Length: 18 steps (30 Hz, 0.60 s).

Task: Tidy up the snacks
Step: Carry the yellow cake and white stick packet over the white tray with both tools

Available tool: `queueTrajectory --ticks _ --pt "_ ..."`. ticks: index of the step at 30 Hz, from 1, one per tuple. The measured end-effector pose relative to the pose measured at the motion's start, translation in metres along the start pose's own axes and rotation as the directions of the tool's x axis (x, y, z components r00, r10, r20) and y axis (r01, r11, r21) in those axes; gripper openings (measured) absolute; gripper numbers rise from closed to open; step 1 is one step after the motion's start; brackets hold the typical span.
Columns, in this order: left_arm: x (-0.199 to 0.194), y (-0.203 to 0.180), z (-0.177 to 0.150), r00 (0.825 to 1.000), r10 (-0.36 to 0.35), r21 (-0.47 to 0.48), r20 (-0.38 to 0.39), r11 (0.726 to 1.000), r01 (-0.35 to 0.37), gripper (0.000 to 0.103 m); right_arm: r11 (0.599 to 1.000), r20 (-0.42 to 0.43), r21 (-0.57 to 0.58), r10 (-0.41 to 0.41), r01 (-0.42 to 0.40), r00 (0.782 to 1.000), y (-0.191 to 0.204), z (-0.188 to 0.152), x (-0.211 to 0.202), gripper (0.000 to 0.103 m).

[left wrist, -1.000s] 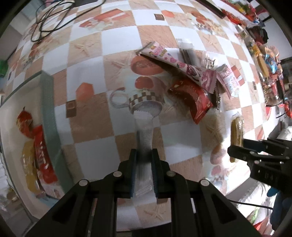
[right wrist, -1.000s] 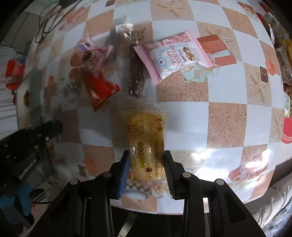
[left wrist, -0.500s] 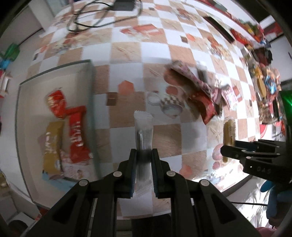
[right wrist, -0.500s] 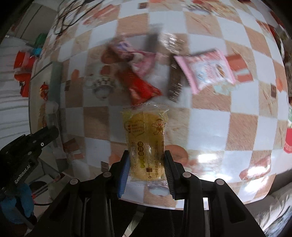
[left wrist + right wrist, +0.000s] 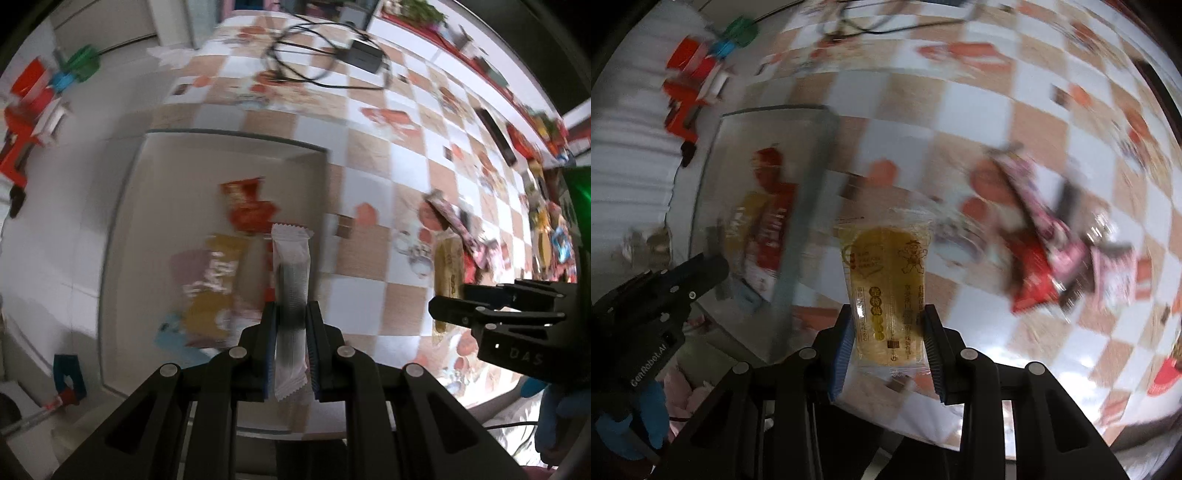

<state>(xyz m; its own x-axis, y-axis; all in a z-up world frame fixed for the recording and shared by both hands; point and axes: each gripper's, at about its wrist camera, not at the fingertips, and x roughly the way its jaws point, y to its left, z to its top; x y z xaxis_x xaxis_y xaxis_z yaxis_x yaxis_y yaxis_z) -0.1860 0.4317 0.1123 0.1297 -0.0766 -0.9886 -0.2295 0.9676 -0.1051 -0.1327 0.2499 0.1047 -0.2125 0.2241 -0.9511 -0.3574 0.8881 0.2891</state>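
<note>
We are seeing the snacks in the tray (image 5: 122, 221) smeared by motion blur, so we are not reading any print on the packets there. In the right wrist view, the pile of wrappers (image 5: 1052, 236) on the checked tablecloth (image 5: 960, 122) is blurring into streaks. The white packet (image 5: 291, 280) is covering part of the tray's contents, and its lower end is disappearing behind the left gripper (image 5: 290, 321).
</note>
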Motion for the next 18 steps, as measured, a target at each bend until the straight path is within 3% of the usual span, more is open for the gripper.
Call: queueTrajectory --ticks 10,18 --pt "0.005 0.065 -0.012 0.999 0.036 -0.109 -0.027 0.993 -0.039 0.017 0.990 -0.030 -0.143 0.013 -0.017 0.999 0.084 0.043 0.030 0.038" --pt "0.021 0.089 -0.026 0.996 0.044 -0.147 -0.079 0.988 -0.055 0.017 0.976 -0.069 -0.214 0.012 -0.027 0.998 0.134 0.060 0.058 0.038"
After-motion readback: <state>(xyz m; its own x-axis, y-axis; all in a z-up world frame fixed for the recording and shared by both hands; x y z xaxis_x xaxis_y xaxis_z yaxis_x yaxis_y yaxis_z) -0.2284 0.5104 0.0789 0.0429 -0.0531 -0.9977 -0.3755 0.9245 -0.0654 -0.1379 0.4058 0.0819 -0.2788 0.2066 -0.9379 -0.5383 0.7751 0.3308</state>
